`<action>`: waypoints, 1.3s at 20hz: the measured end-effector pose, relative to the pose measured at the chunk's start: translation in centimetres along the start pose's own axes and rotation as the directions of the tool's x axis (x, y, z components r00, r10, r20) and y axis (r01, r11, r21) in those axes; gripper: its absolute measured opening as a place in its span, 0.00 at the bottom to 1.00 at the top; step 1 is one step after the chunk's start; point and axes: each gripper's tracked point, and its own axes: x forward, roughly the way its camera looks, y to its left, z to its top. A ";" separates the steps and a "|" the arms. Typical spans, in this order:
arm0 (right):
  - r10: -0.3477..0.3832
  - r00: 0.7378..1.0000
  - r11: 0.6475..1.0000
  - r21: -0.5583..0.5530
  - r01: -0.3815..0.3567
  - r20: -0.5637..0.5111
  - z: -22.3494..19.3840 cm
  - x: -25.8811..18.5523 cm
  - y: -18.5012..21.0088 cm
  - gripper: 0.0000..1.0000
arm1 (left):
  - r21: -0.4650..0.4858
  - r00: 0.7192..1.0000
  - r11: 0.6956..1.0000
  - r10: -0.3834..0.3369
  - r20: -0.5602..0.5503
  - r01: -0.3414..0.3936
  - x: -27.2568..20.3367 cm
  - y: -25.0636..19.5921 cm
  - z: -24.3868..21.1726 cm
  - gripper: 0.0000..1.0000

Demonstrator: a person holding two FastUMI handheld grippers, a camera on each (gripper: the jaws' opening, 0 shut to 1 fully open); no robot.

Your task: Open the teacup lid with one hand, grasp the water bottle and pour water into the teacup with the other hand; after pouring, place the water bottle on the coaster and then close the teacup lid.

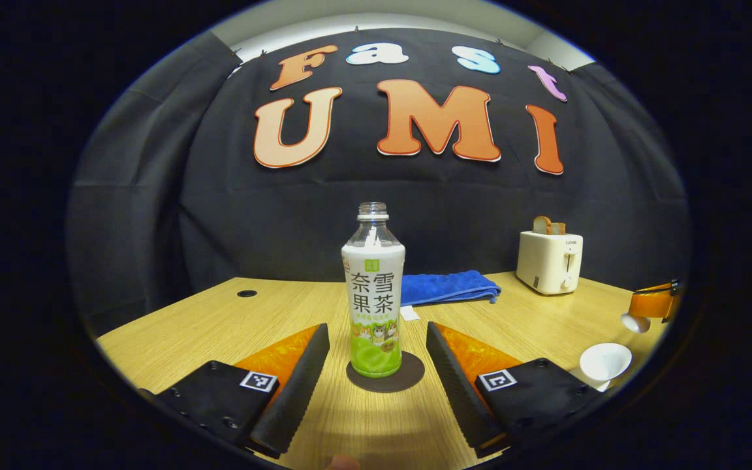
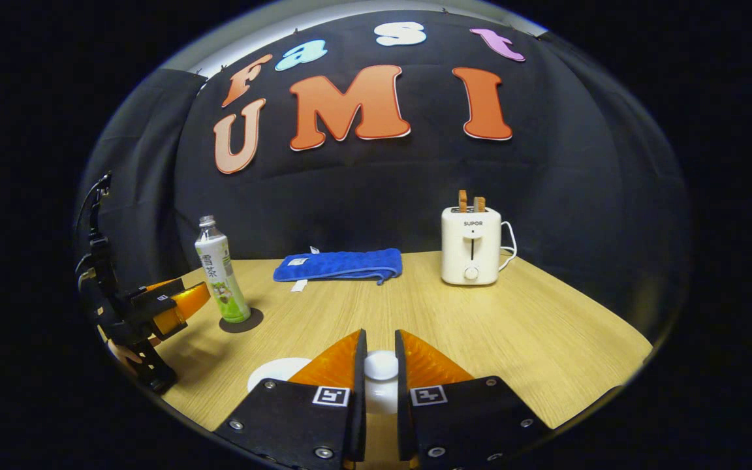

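The water bottle (image 1: 376, 294) stands upright on the coaster (image 1: 386, 373) — between the left gripper's (image 1: 376, 365) spread fingers, touching neither. Behind it on the table (image 1: 219, 320) lies a folded towel (image 1: 448, 287), with a toaster (image 1: 549, 261) farther right — the teacup (image 1: 604, 362) sits near the right edge.

The desk (image 1: 219, 320) is pale wood-grain laminate, smooth with a soft sheen. Between the left gripper's (image 1: 376, 372) wide-apart jaws stands the water bottle (image 1: 374, 294): clear glossy plastic above, a smooth printed wrap below, on a matt dark coaster (image 1: 408, 375). The inner faces of those jaws are ribbed and matt. Beyond them lies a blue towel (image 1: 448, 287) of plush, napped cloth, and farther right a toaster (image 1: 549, 261) of smooth cream plastic. Between the right gripper's (image 2: 380, 365) jaws sits the teacup lid (image 2: 381, 364), glossy white ceramic.
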 end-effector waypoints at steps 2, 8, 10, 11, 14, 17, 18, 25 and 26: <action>0.025 1.000 1.000 0.003 -0.025 -0.001 -0.2 0.3 1.3 0.19 | 0.000 1.000 1.000 0.010 0.009 -0.010 -0.9 0.5 0.0 0.94; 0.074 0.997 0.997 -0.015 -0.074 0.011 -0.4 0.8 4.3 0.19 | 0.018 0.998 0.999 0.040 0.038 -0.041 -2.5 1.6 0.0 0.96; 0.089 0.996 0.996 -0.028 -0.089 0.006 -0.7 0.9 5.3 0.19 | 0.021 0.999 0.999 0.035 0.038 -0.035 -2.5 1.3 -0.3 0.96; 0.091 0.996 0.995 -0.034 -0.091 -0.001 -1.0 1.0 5.5 0.19 | 0.023 0.999 0.999 0.036 0.034 -0.037 -2.5 1.4 -0.3 0.96; 0.099 0.995 0.994 -0.050 -0.099 -0.007 -1.3 0.9 6.2 0.19 | 0.013 0.999 0.999 0.031 0.043 -0.032 -2.7 1.4 -0.2 0.96; 0.099 0.995 0.993 -0.070 -0.100 -0.011 -1.8 0.9 6.6 0.19 | 0.018 0.999 0.999 0.033 0.043 -0.033 -2.7 1.3 -0.3 0.96; 0.098 0.995 0.992 -0.076 -0.099 -0.012 -1.9 0.9 6.6 0.20 | 0.018 0.998 0.999 0.034 0.044 -0.035 -2.7 1.3 -0.3 0.96; 0.095 0.995 0.992 -0.077 -0.096 -0.018 -2.6 1.2 6.8 0.26 | 0.019 0.998 0.999 0.041 0.043 -0.042 -2.8 1.3 -0.4 0.96; 0.093 0.996 0.993 -0.075 -0.094 -0.015 -2.5 1.2 6.8 0.27 | 0.019 0.998 0.999 0.042 0.043 -0.043 -2.7 1.3 -0.3 0.96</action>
